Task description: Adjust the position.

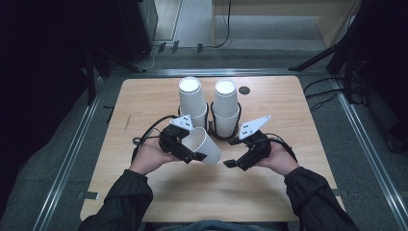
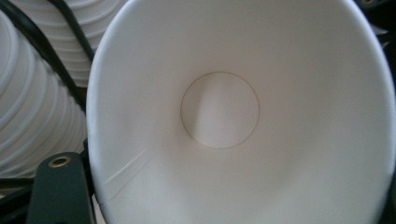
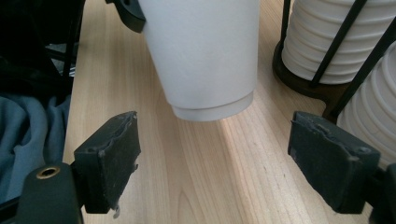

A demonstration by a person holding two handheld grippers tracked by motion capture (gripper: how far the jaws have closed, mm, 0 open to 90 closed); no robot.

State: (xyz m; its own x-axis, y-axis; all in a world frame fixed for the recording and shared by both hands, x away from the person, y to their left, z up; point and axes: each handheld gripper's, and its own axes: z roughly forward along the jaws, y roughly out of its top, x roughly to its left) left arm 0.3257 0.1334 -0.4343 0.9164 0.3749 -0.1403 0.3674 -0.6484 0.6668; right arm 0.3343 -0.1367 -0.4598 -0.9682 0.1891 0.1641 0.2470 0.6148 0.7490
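Jaws: the left gripper (image 1: 195, 155) was clamped on the rim wall of a single white paper cup (image 1: 206, 145); the right gripper (image 1: 233, 162) stood with its jaws spread wide, nothing between them.
Left gripper: held in the person's left hand (image 1: 150, 158), just in front of the cup stacks, over the light wooden table (image 1: 144, 101).
Single cup: lay tipped on its side in the left gripper, mouth toward that gripper and base toward the right one; in the left gripper view its white inside (image 2: 243, 121) and round bottom faced the camera.
Cup base: in the right gripper view the cup (image 3: 205, 56) hung above the table, its base just beyond the open jaws and touching neither pad (image 3: 112, 158).
Right gripper: held in the person's right hand (image 1: 281, 159), near the cup, jaw tips pointed toward it.
Stacks: two tall stacks of white paper cups stood upside down side by side in a black wire holder (image 1: 211, 126) behind the grippers, the left stack (image 1: 192, 102) and the right stack (image 1: 225, 107).
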